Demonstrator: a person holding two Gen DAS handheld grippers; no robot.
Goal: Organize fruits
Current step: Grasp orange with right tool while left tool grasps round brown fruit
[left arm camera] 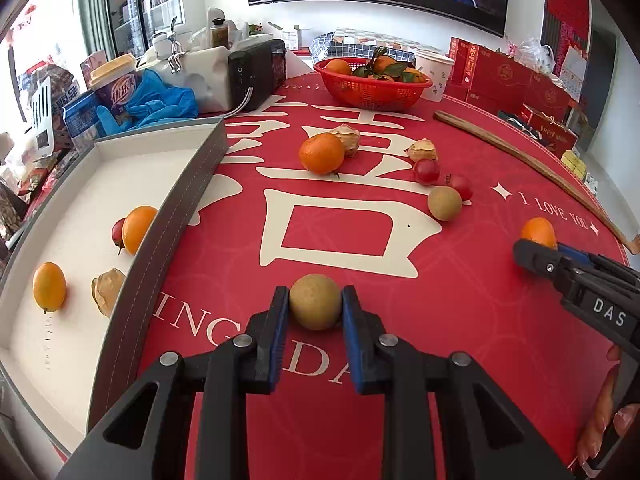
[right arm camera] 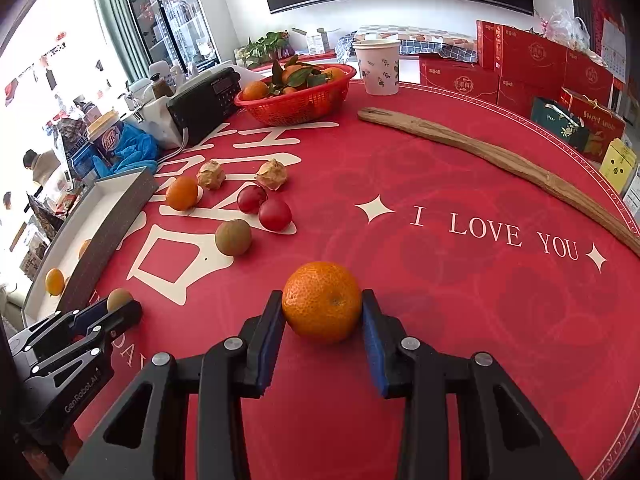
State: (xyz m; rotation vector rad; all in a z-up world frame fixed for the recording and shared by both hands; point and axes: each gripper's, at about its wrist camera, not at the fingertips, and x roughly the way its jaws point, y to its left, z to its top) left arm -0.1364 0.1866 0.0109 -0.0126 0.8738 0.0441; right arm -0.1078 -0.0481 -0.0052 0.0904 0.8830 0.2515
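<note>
My left gripper (left arm camera: 315, 306) is shut on a brown longan (left arm camera: 315, 307) low over the red tablecloth. It also shows in the right wrist view (right arm camera: 120, 300). My right gripper (right arm camera: 322, 308) is shut on a mandarin (right arm camera: 322, 302); the mandarin also shows in the left wrist view (left arm camera: 539, 232). Loose on the cloth lie another mandarin (left arm camera: 322, 153), two husked physalis (left arm camera: 347, 138), two red cherry tomatoes (left arm camera: 426, 171) and a second longan (left arm camera: 444, 203). The grey tray (left arm camera: 176, 216) on the left holds two kumquats (left arm camera: 49, 287), a red fruit (left arm camera: 118, 230) and a physalis (left arm camera: 107, 290).
A red basket (left arm camera: 372, 84) of leafy mandarins stands at the back, with a paper cup (right arm camera: 378, 66) beside it. A long wooden stick (right arm camera: 500, 160) lies across the right side. A black radio (left arm camera: 256, 74), blue gloves (left arm camera: 160, 100) and red gift boxes (right arm camera: 532, 60) crowd the table's edges.
</note>
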